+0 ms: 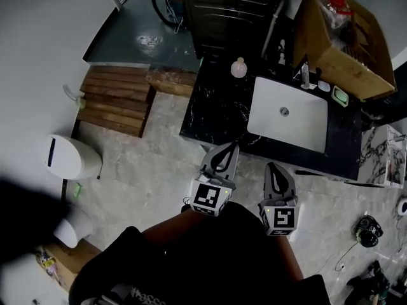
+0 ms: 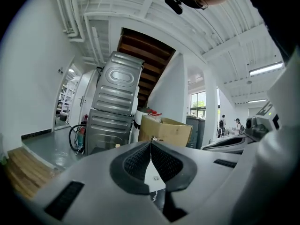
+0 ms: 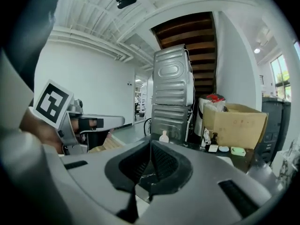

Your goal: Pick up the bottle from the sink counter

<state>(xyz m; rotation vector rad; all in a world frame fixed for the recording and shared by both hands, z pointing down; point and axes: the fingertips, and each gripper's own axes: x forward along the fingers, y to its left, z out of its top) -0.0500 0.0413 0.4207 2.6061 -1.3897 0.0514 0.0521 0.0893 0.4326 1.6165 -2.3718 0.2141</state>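
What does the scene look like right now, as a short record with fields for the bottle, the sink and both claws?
bottle: upright at the back of the black counter, left of the sink, untouched
sink: white basin set into the counter
left claw: shut, empty, near the counter's front edge
right claw: shut, empty, near the front edge, beside the left claw

Pale pink bottle (image 1: 238,68), black white-veined counter (image 1: 216,110)
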